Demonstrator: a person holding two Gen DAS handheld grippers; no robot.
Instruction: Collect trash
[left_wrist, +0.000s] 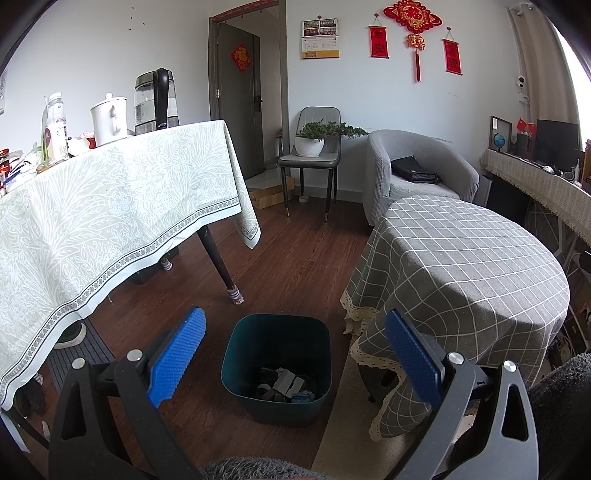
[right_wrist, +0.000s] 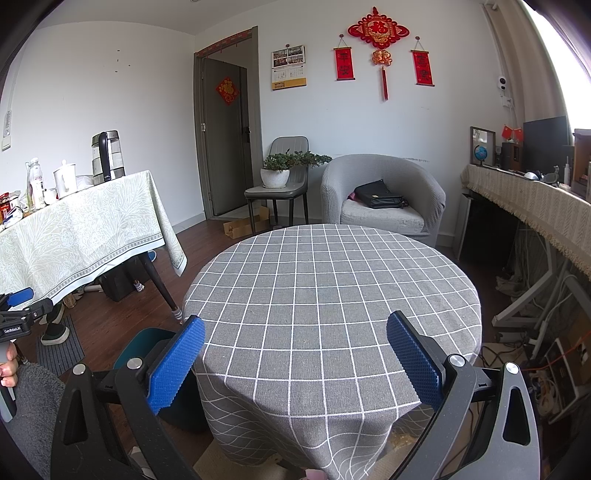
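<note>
One dark bin (left_wrist: 276, 365) holding scraps, two grippers, left (left_wrist: 295, 354) and right (right_wrist: 295, 354), jaws spread, empty

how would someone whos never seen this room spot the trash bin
Find the round table with the grey checked cloth. On the wood floor beside it stands the trash bin, dark teal, squarish and open-topped, with scraps at the bottom, the only container on the floor there.

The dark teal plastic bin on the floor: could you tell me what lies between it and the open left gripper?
Nothing: in the left wrist view, the left gripper hangs open above the dark teal plastic bin, with only air between.
</note>
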